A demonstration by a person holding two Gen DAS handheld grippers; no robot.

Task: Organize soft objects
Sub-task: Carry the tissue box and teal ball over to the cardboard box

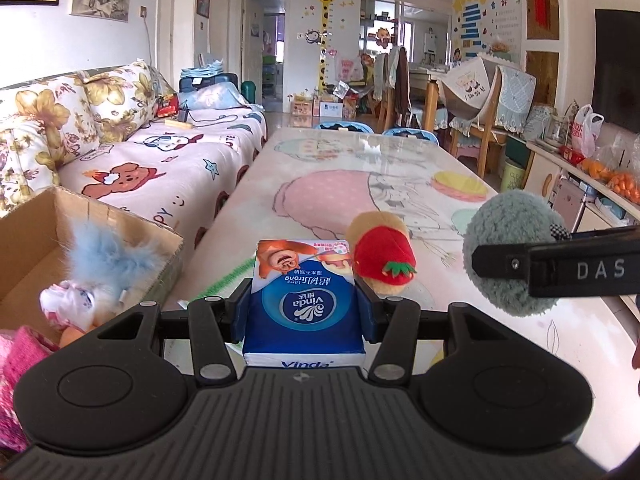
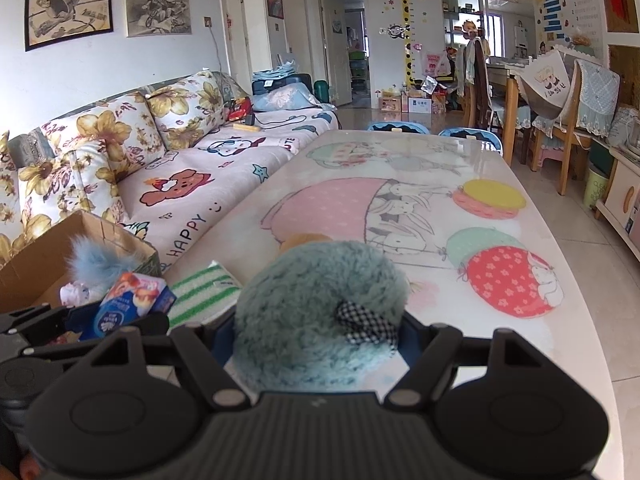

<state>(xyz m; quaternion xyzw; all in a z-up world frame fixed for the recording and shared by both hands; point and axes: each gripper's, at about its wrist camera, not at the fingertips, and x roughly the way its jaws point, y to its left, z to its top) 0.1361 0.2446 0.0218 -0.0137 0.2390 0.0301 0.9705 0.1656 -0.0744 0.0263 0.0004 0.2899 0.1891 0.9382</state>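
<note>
My left gripper (image 1: 305, 308) is shut on a blue Vinda tissue pack (image 1: 304, 300), held above the table's near edge; the pack also shows in the right wrist view (image 2: 128, 306). My right gripper (image 2: 316, 332) is shut on a fluffy teal plush ball (image 2: 320, 316) with a checkered bow; the ball also shows at the right of the left wrist view (image 1: 514, 252). A tan plush with a red strawberry (image 1: 384, 258) lies on the table just beyond the tissue pack. A cardboard box (image 1: 36, 236) at the left holds a blue furry toy (image 1: 106, 260) and pink soft items.
The long table (image 2: 400, 208) has a cartoon-print cover. A green striped cloth (image 2: 200, 294) lies at its near left. A sofa (image 2: 180, 168) runs along the left. Chairs and a dining table (image 2: 520, 92) stand at the far right.
</note>
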